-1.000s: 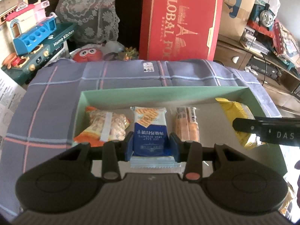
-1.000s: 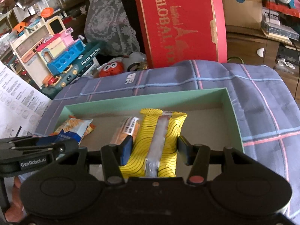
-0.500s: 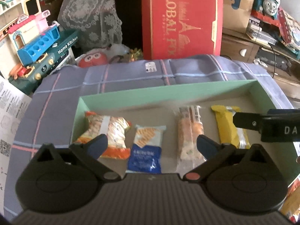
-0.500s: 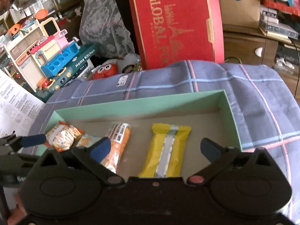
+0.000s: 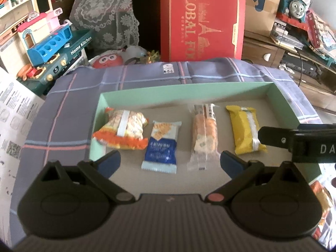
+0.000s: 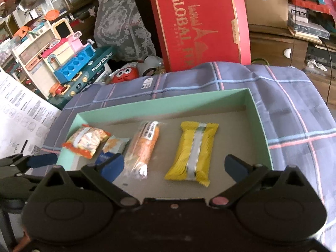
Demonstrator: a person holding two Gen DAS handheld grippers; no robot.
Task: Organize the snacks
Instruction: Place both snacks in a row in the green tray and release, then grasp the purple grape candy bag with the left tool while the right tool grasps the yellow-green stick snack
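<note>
Now both grippers' jaws stand spread and empty; blue packet (image 5: 160, 145) and yellow packet (image 6: 194, 150) lie just ahead in the green box (image 5: 180, 93).

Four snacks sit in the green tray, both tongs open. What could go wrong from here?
1. The orange packet rides up on the tray's left wall; a nudge could tip it out.
2. The blue packet lies close beside it, so the left tongs closing there might catch both.
3. The right tongs reach into the left view over the yellow packet; the two tools may collide.
</note>
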